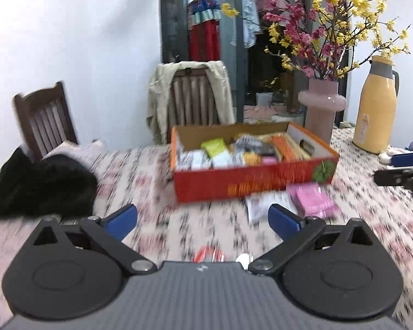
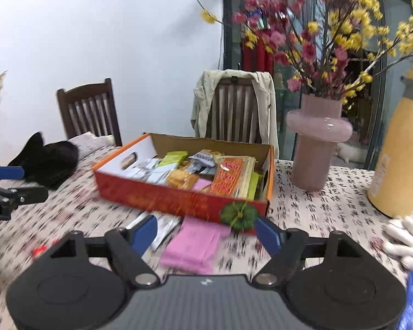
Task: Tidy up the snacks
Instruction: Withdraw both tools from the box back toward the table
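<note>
Both hand-held grippers, left (image 1: 202,218) and right (image 2: 206,232), are held released and empty. A pink packet (image 2: 191,243) lies on the bench (image 2: 316,214) against the box (image 2: 162,195); it should be gripped squarely.

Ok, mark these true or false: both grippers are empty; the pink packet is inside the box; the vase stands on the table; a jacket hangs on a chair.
1. Both grippers are empty: true. The left gripper and right gripper are open, holding nothing.
2. The pink packet is inside the box: false. It lies on the table in front of it.
3. The vase stands on the table: true.
4. A jacket hangs on a chair: true.
</note>
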Available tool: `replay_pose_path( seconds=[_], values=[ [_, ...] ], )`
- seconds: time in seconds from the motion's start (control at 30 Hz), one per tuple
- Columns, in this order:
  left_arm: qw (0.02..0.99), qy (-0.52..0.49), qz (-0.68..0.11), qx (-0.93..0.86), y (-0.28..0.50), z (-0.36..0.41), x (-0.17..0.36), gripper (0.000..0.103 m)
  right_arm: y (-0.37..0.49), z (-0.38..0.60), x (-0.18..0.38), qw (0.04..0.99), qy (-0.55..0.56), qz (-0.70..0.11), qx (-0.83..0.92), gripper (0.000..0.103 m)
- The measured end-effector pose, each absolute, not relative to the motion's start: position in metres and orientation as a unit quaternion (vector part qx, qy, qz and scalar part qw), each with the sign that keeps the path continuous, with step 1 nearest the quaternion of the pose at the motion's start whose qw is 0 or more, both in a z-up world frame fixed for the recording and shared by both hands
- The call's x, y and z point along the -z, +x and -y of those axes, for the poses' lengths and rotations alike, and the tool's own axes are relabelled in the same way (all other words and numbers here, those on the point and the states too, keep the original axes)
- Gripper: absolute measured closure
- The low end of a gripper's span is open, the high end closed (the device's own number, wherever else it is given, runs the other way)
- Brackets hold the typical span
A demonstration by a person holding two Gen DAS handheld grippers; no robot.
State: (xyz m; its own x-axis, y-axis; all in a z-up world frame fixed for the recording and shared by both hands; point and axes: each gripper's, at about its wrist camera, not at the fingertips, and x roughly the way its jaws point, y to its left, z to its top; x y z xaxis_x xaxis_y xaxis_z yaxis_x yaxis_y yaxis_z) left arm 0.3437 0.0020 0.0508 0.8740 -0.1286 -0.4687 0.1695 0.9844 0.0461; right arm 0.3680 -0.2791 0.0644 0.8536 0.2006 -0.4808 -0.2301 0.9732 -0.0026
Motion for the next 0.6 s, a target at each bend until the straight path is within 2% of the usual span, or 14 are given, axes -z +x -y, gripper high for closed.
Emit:
replay_pose_path(
  seconds=[0.3,0.47,0.6],
  values=[
    [0.968,0.019,-0.249,0.016,0.239,-0.033,-0.03,0.0,0.247,0.27,-0.038,0.962,-0.009,-0.251,-0.102,0.018],
    [0.961,0.008,-0.277,-0.002,0.213,-0.042,-0.015,0.0,0.208,0.269,-0.01,0.957,0.033,-0.275,-0.081,0.018],
    [0.963,0.004,-0.271,-0.005,0.192,-0.045,-0.015,0.0,0.184,0.267,0.0,0.959,0.038,-0.272,-0.062,0.018]
  ],
)
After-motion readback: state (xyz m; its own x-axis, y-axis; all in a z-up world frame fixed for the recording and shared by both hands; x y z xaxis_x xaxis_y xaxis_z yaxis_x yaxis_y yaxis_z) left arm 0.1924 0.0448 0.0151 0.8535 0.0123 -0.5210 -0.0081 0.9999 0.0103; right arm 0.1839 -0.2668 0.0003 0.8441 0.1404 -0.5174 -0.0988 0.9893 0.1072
